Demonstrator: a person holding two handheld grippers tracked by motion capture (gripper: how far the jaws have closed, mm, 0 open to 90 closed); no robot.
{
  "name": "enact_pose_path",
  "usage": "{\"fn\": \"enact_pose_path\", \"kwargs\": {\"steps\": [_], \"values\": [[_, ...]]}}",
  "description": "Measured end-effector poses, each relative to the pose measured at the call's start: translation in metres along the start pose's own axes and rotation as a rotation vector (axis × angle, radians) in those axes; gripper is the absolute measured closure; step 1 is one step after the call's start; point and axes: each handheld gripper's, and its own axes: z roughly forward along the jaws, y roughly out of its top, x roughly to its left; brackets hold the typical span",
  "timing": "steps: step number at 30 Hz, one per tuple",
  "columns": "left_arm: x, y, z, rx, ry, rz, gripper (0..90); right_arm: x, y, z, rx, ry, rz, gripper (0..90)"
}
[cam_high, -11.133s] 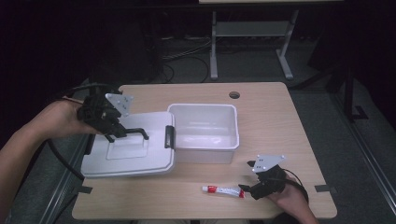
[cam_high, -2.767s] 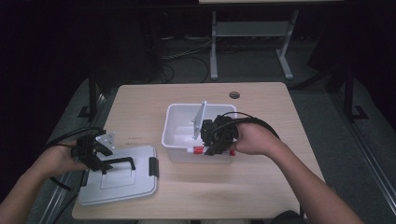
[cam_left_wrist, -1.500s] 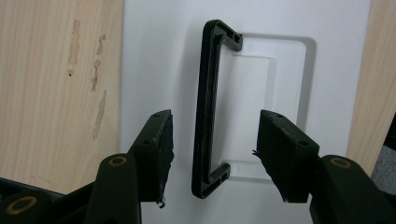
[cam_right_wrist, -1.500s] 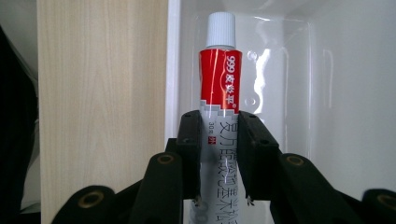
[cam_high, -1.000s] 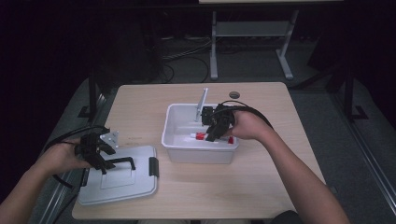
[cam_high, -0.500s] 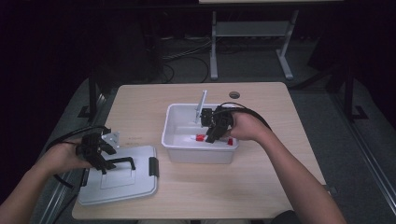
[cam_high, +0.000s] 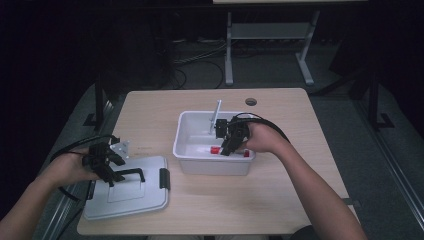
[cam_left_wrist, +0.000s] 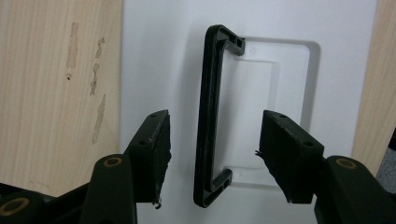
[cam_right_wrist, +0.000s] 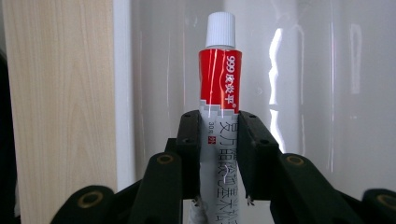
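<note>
The right tool is down inside the white bin, which sits about midway along the bench, a little toward its far edge. Its jaws are pinched tight on a red-and-white tube; in the right gripper view the pads press on the white lower part of the tube, and the red band and white cap stick out past the fingertips toward the bin's wall. From above, the red part of the tube shows low in the bin, close to the near wall. Whether it touches the bin's floor I cannot tell.

Over at the bench's near left corner lies the bin's lid, flat, with a black latch on the edge that faces the bin. The lid and the bin are apart, with bare wood between them. The left tool hangs over the lid, its jaws standing well apart on either side of the black handle. The handle runs between the two pads, nearer one of them, and neither pad presses on it, so this tool has hold of nothing. From above, the left tool sits at the handle's left end.

A round hole is cut in the bench near its far edge, behind the bin.
</note>
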Motion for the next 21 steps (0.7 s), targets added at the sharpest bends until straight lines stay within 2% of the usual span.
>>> {"fn": "enact_pose_path", "kwargs": {"steps": [13,21], "values": [[-0.001,-0.001,0.0,0.0,-0.003,-0.006,41.9,-0.001,0.0,0.001,-0.02,-0.001,0.022,65.9],[0.0,-0.001,-0.001,0.004,-0.004,-0.007,41.9,0.002,-0.001,-0.011,-0.031,-0.009,0.034,61.3]]}}
